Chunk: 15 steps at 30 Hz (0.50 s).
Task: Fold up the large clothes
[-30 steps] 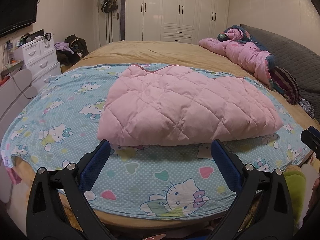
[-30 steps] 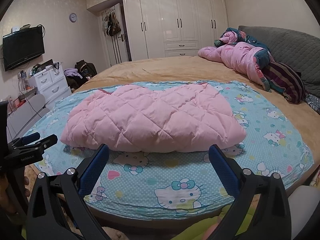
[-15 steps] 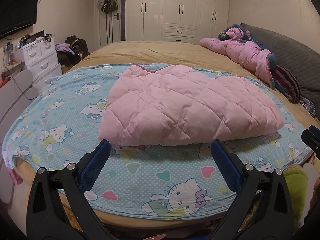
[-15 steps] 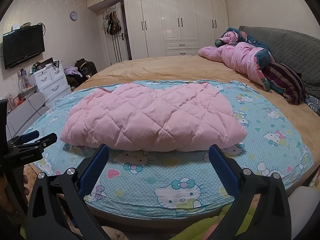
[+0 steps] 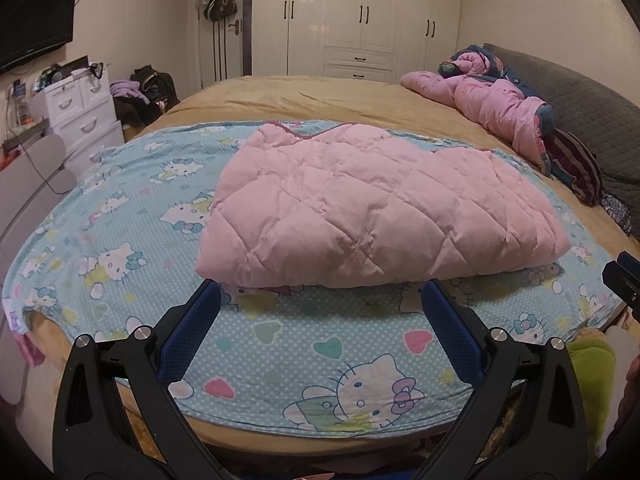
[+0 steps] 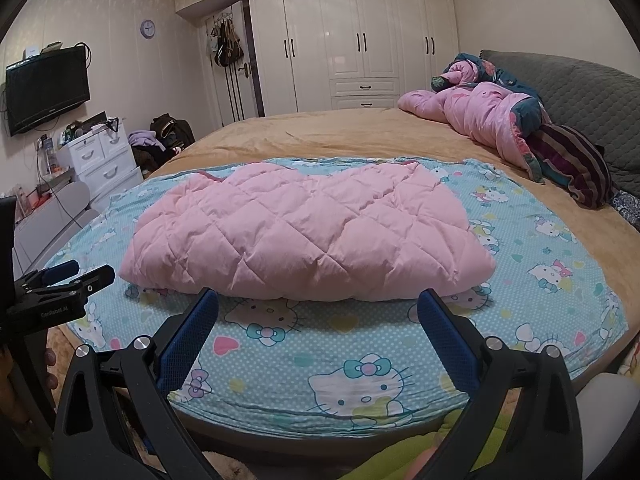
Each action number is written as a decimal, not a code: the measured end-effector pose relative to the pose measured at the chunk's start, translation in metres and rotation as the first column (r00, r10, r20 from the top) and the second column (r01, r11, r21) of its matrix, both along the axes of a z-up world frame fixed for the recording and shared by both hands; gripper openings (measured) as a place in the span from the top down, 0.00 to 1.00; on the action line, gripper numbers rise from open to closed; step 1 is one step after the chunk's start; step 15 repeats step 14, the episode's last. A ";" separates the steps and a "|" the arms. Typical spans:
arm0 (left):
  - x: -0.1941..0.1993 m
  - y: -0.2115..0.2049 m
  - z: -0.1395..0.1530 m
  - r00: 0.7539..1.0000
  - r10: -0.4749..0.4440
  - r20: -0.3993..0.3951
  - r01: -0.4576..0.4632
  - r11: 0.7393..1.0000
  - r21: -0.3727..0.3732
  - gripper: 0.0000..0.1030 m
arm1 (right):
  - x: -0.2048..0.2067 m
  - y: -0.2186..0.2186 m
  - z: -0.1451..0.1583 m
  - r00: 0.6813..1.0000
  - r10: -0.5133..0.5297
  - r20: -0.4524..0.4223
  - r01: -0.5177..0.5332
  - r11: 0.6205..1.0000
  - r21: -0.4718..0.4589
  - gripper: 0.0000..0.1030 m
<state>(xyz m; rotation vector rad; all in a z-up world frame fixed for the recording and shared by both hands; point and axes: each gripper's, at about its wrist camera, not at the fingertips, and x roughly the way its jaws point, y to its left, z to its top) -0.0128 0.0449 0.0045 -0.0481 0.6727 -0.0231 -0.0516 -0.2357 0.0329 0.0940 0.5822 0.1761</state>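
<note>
Quilted pink down garment [image 5: 376, 208] lies folded into a puffy slab on the cartoon-cat sheet [image 5: 280, 344], mid-bed, near edge facing both cameras. Looks like at least one fold is done; can't tell sleeves or hem from here.

Left hand-held gripper [image 5: 320, 316]: jaws spread wide, nothing between them, hovering just short of the near fold edge. Right hand-held gripper [image 6: 318, 318]: same, jaws wide and empty, aimed at the near edge a bit further right. Left unit also shows at the left border of the right wrist view, off the bed.

Risks from here, my read:
- Down fill is springy. A shallow pinch likely grabs only the top layer, so the fold opens on lift.
- Slick shell could slip out of the blue pads [image 6: 188, 340] if the bite is thin.
- Coming in low may snag the sheet with the garment; sheet is loose over the tan bed cover [image 6: 328, 132] and would drag.
- Uneven lift between the two sides would skew the next fold.

Crumpled pink bedding [image 6: 480, 116] far right is well apart, no interference.
</note>
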 end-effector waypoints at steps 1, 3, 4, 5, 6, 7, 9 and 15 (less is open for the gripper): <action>0.001 0.001 -0.001 1.000 -0.002 -0.006 0.002 1.000 -0.001 0.09 | 0.001 0.000 0.000 1.000 -0.001 -0.001 0.001 1.000 0.001 0.04; 0.002 0.004 -0.004 1.000 -0.008 -0.023 0.008 1.000 -0.004 0.09 | 0.001 -0.003 -0.001 1.000 -0.004 -0.002 0.004 1.000 0.003 0.04; 0.003 0.003 -0.004 1.000 -0.009 -0.029 0.009 1.000 -0.002 0.09 | 0.002 -0.004 -0.001 1.000 -0.009 -0.002 0.009 1.000 0.001 0.04; 0.003 0.003 -0.004 1.000 -0.007 -0.031 0.007 1.000 0.003 0.09 | 0.002 -0.007 -0.002 1.000 -0.017 -0.002 0.017 1.000 0.003 0.04; 0.003 0.004 -0.004 1.000 -0.007 -0.029 0.007 1.000 0.004 0.09 | 0.002 -0.011 -0.003 1.000 -0.030 -0.002 0.030 1.000 0.009 0.04; 0.003 0.007 -0.003 1.000 -0.003 -0.028 0.003 1.000 0.004 0.09 | 0.002 -0.016 -0.003 0.999 -0.042 -0.002 0.042 0.999 0.012 0.04; 0.007 0.015 -0.002 0.999 0.029 -0.024 -0.029 1.000 -0.004 0.09 | 0.001 -0.031 -0.005 0.996 -0.084 0.000 0.084 0.996 0.023 0.04; 0.045 0.095 -0.008 0.972 0.226 -0.062 -0.226 0.974 0.013 0.09 | -0.005 -0.158 -0.039 0.904 -0.416 -0.103 0.425 0.899 0.103 0.04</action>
